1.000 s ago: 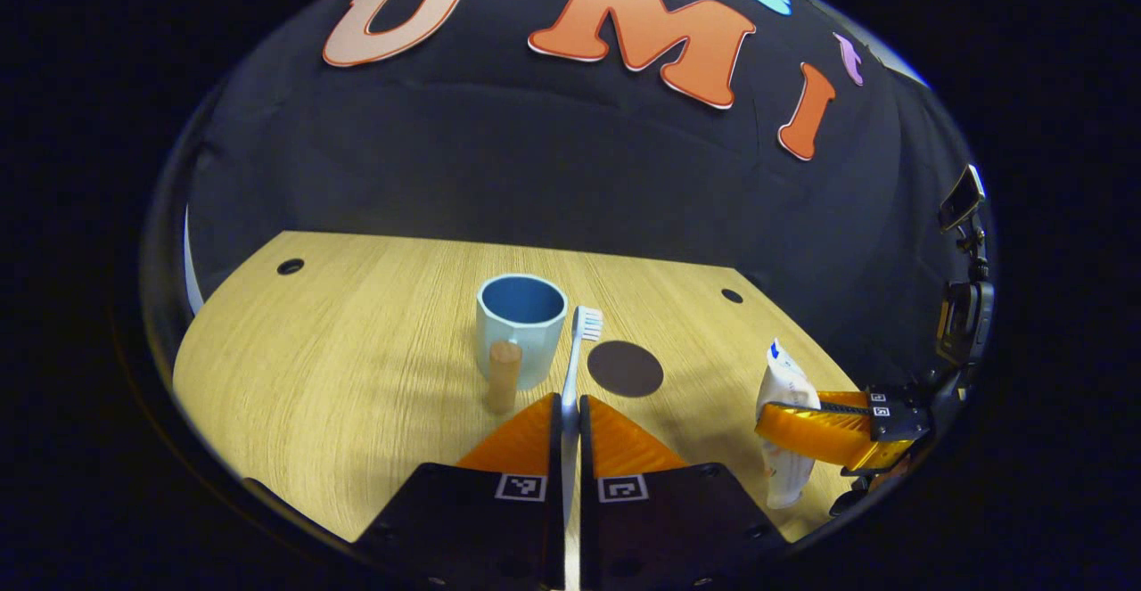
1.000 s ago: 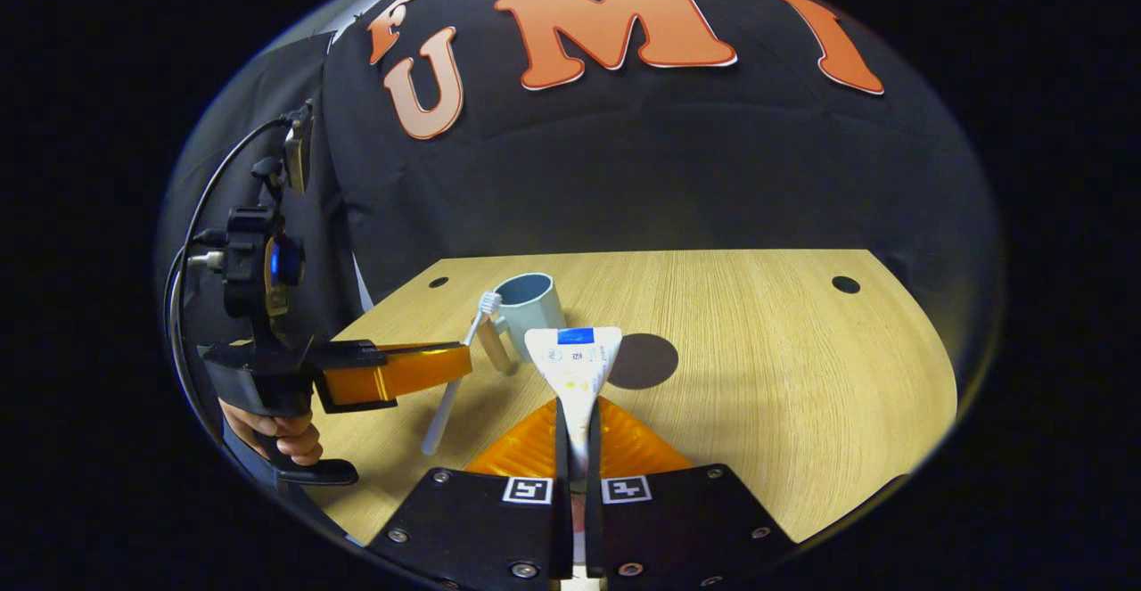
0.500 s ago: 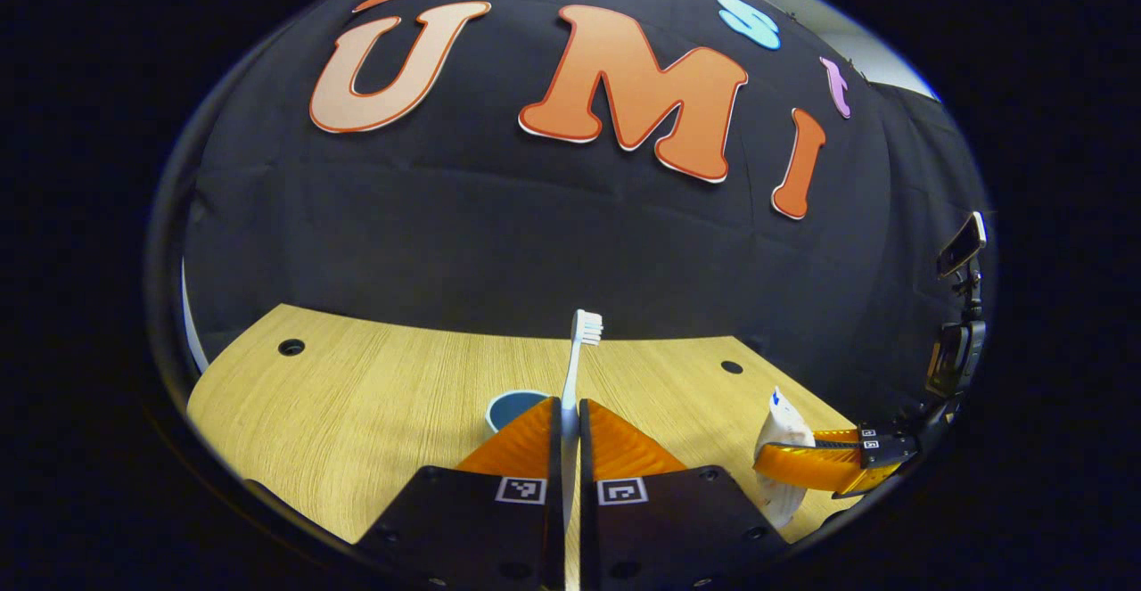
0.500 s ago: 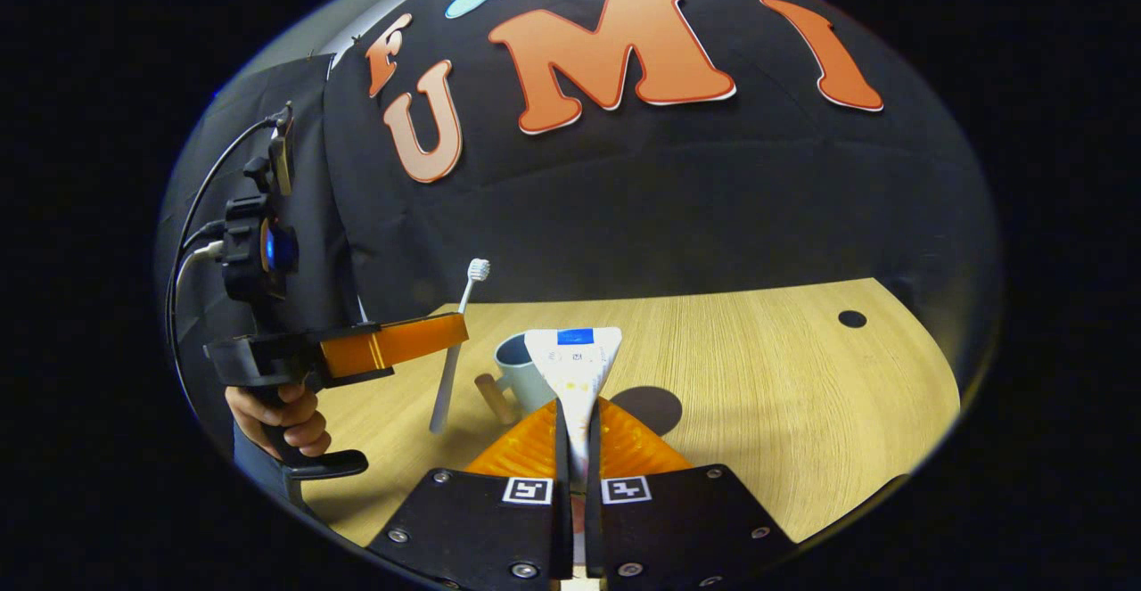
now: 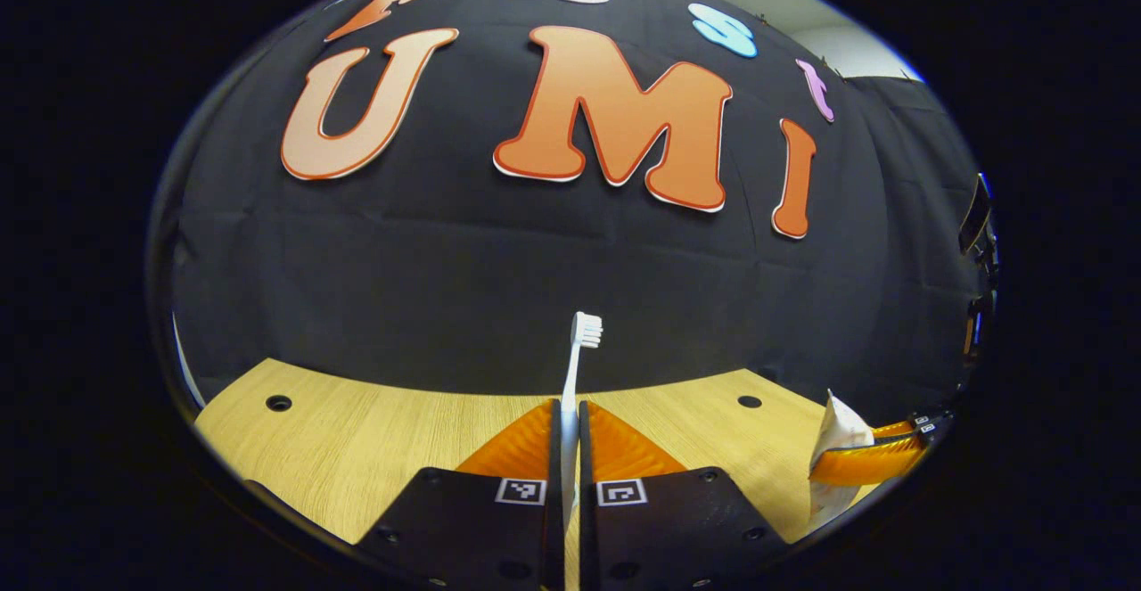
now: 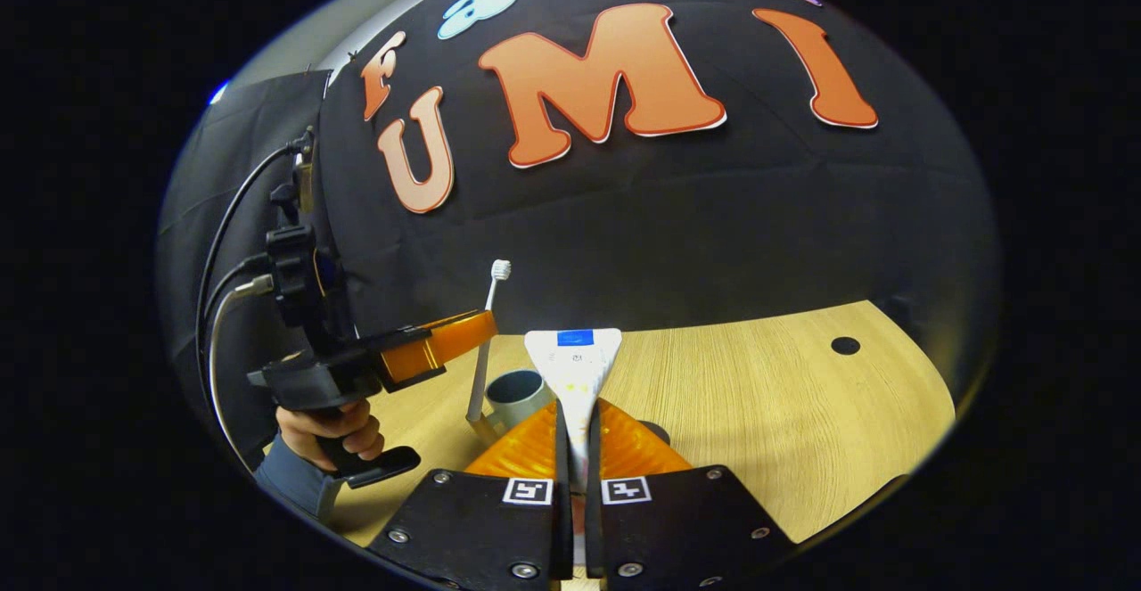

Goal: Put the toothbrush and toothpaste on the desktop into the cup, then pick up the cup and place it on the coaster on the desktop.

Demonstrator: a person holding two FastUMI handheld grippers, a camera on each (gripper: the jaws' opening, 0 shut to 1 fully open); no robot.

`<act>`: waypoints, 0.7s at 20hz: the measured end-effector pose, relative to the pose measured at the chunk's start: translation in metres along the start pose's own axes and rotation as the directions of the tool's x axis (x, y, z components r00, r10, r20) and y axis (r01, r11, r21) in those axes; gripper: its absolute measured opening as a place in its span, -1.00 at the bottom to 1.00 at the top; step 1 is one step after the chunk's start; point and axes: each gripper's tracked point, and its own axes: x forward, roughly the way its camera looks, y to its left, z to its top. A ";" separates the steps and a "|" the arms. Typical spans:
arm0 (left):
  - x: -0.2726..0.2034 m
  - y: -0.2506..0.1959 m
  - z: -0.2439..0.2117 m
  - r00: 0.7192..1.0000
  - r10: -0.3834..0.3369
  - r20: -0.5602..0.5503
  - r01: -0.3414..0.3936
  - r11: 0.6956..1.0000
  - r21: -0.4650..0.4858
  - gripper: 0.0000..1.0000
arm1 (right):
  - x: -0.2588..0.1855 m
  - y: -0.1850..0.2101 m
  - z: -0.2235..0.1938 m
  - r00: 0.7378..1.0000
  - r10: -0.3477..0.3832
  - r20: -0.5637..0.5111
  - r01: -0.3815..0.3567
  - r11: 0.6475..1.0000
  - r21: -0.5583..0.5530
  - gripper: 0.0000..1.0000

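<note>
Wood-grain surface [image 5: 357,430] under a black cloth wall: in the left gripper view the left claw [image 5: 570,417] is clamped on the brush [image 5: 575,368], both fingers pressing its thin handle, head standing upright above the fingertips. Light and stiff by the look of it, but a smooth narrow handle could pivot in the grip, so the low hold suits a drop into the cup. Off to that claw's right, the right claw [image 5: 869,464] holds the paste [image 5: 833,439].

In the right gripper view the right claw [image 6: 575,422] is clamped on the paste [image 6: 575,364], pinching the flat crimped end that fans out above its fingers; a soft tube, likely to flex or squeeze if gripped at the belly. Its small print is too fine to read. Ahead and slightly left sits the cup [image 6: 515,395], open mouth up, with the left claw [image 6: 472,332] holding the brush [image 6: 490,332] just over it. A hand [image 6: 330,422] grips that tool. The coaster [image 6: 658,432] peeks out just beyond the fingers
</note>
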 end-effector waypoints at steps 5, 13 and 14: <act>0.019 0.007 0.010 0.995 -0.004 0.104 0.005 1.000 -0.010 -0.88 | 0.003 -0.007 0.024 0.998 -0.019 0.065 0.019 1.000 -0.001 -0.89; 0.045 0.027 -0.021 0.996 0.025 0.084 -0.023 1.000 -0.017 -0.88 | 0.015 -0.005 0.018 0.998 -0.017 0.065 0.018 1.000 -0.005 -0.89; 0.046 0.028 -0.025 0.997 0.023 0.076 -0.022 1.000 -0.022 -0.88 | 0.015 -0.004 0.017 0.998 -0.013 0.066 0.013 1.000 -0.005 -0.89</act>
